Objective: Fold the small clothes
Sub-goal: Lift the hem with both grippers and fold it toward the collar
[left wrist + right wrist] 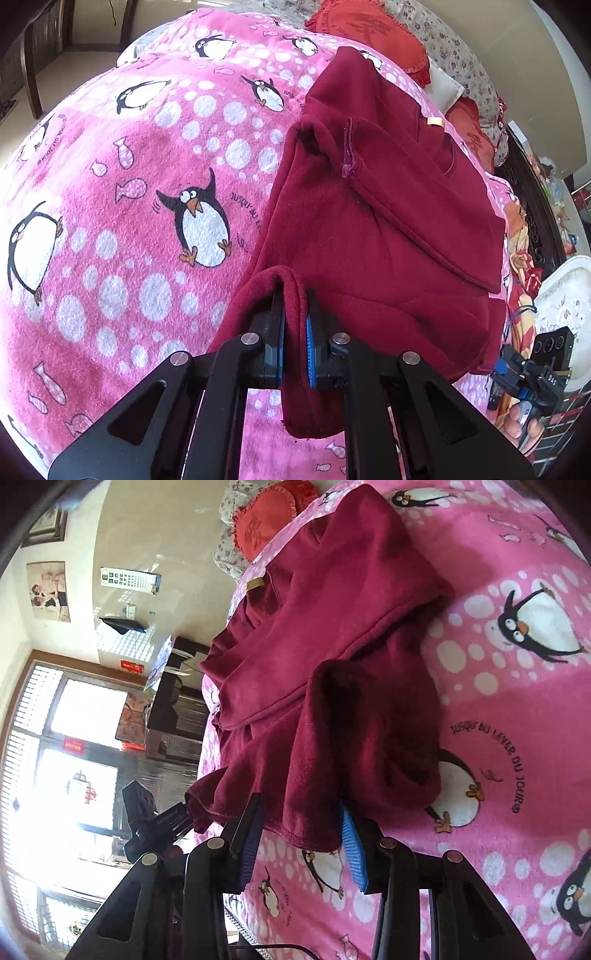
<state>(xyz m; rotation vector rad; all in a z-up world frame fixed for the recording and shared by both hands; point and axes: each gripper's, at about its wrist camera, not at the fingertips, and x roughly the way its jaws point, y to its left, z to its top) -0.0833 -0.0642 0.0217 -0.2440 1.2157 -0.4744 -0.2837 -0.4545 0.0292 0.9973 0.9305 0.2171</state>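
The dark red fleece garment point(369, 229) lies on the bed, spread over a pink penguin-print blanket point(122, 206), with one flap already turned over the body so that a stitched hem runs diagonally across it. A small tan label point(434, 122) shows near the neckline at the far end. The cloth looks thick, soft and limp: it sags wherever it is lifted and bunches into rounded ridges, so it should be light to carry but will not hold a crease unaided. Its nap probably grips the blanket a little, so dragging may pull the layers askew.

The left gripper point(295, 332) has its blue pads pressed together on a raised fold of the near edge, the fabric draped over and hanging down between the fingers. The right gripper point(299, 834) is spread, its fingers standing to either side of another hanging edge of the same garment; the cloth falls between them and touches the right pad, but is not pinched.

Hems and corners look like the best places to take hold, since a doubled edge gives the pads something firm, while a mid-panel pinch would gather only one layer.

Beyond the garment, red frilled cushions point(365, 33) rest on a floral pillow point(458, 55) at the head of the bed. The right wrist view shows a bright window point(70, 760) and an eye chart point(129, 579) on the wall.
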